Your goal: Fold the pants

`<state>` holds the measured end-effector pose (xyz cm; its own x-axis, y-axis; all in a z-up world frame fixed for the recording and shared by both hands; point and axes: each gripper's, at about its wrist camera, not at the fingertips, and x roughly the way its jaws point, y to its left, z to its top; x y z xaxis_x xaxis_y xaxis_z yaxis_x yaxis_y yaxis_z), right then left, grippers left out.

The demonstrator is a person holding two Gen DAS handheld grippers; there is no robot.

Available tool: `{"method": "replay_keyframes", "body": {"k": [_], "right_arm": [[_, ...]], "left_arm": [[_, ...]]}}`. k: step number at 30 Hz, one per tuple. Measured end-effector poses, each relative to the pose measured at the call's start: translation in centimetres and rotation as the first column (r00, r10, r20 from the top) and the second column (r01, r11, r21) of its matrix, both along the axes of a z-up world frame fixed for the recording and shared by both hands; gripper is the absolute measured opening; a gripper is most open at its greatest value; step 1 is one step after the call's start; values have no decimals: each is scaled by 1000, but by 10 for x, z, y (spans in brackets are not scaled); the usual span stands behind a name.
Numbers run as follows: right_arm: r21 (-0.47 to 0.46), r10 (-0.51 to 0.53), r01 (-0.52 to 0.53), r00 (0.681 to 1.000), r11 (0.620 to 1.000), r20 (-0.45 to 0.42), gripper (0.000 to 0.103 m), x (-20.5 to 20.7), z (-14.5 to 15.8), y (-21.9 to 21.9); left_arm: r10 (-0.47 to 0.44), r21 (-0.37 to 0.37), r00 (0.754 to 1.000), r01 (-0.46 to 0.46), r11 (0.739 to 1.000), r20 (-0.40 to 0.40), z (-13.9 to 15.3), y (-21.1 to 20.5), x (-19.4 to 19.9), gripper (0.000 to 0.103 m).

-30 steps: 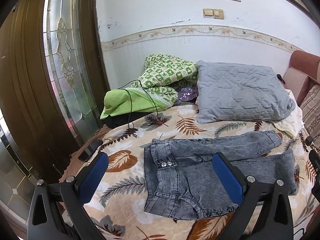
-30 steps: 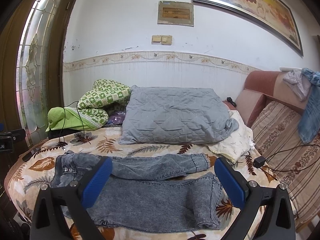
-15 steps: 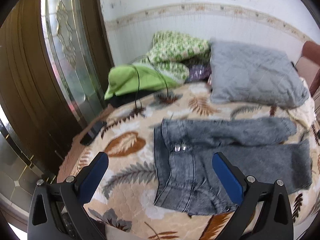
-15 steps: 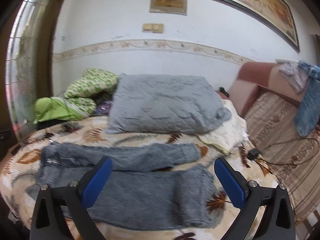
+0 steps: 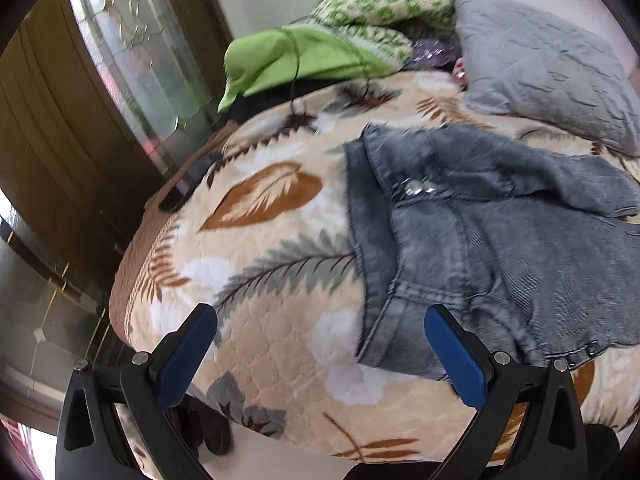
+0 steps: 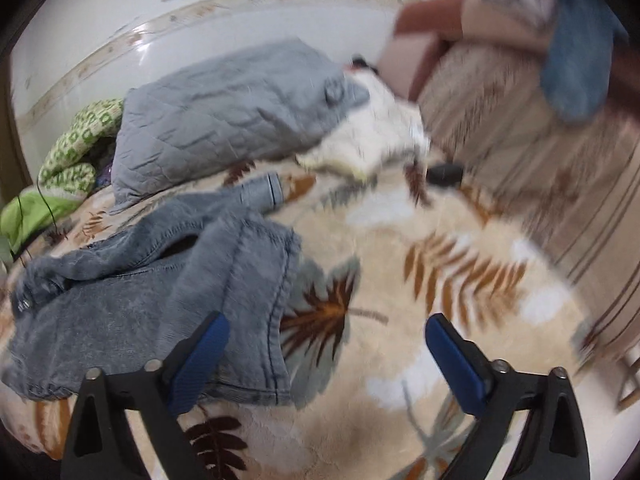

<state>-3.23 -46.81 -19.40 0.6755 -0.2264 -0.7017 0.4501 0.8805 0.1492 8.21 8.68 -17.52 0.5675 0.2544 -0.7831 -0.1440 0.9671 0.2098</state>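
Grey denim pants (image 5: 480, 240) spread flat on bed (image 5: 280, 280), leaf-print quilt beneath, waistband toward door-side edge, legs running toward sofa (image 6: 520, 140). Left tool (image 5: 320, 344) spread apart, empty, low over waistband corner near bed edge. Right tool (image 6: 326, 354) spread apart, empty, over near leg hem (image 6: 256, 280). Grey pillow (image 5: 540, 68) behind pants; green blanket (image 5: 360, 16) beside pillow. Right view motion-blurred.

The right wrist view was motion-blurred: the sofa (image 6: 520, 152) beyond the fingers (image 6: 454, 364) smeared into streaks. In the left wrist view, the jeans (image 5: 500, 248) ran off the right edge past the right finger, their leg ends cut off.
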Motion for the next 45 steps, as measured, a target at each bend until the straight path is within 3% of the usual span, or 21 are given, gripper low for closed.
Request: {"method": "replay_keyframes", "body": {"k": [3, 8, 15, 17, 20, 23, 31, 35, 36, 37, 39, 41, 44, 45], "right_arm": [[155, 7, -6, 1000, 988, -6, 82, 7, -24, -15], [351, 70, -70, 997, 934, 14, 77, 17, -42, -9], [475, 53, -71, 997, 877, 51, 77, 1, -42, -4], [550, 47, -78, 996, 832, 71, 77, -8, -45, -8], [718, 12, -93, 993, 690, 117, 77, -19, -58, -10], [785, -24, -71, 994, 615, 108, 77, -19, -70, -8], [872, -168, 43, 985, 488, 45, 77, -7, -95, -9], [877, -236, 88, 971, 472, 30, 69, -4, -96, -16], [876, -257, 104, 966, 471, 24, 60, -3, -96, -17], [872, -262, 114, 965, 476, 17, 44, -1, -97, -18], [862, -261, 128, 965, 490, 5, 29, -2, -100, -21], [830, -271, 149, 963, 538, 2, 23, 0, -95, -21], [724, -303, 182, 952, 665, 39, 18, -11, -74, -29], [703, -318, 190, 946, 686, 54, 17, -14, -68, -33]], "left_arm": [[-2, 8, 1000, 2, 1000, 15, 2, 2, -5, 103], [-33, 1, 998, 33, 999, 57, 13, -2, -13, 103], [-103, -6, 989, 104, 995, 102, 28, -25, -19, 103], [-126, 5, 985, 127, 992, 118, 32, -33, -23, 103], [-161, 13, 978, 161, 987, 133, 37, -44, -29, 103], [-197, 17, 971, 197, 980, 137, 41, -54, -35, 103], [-244, 24, 955, 244, 970, 166, 51, -66, -50, 103], [-254, 22, 952, 254, 967, 171, 53, -71, -54, 103], [-256, 22, 951, 256, 966, 172, 53, -72, -55, 103], [-259, 21, 950, 260, 965, 172, 53, -72, -56, 103], [-263, 21, 950, 263, 965, 171, 54, -73, -57, 103], [-263, 24, 950, 263, 965, 170, 54, -73, -58, 103], [-257, 24, 952, 256, 966, 168, 54, -70, -58, 103], [-254, 23, 953, 254, 967, 166, 53, -70, -57, 103]]}}
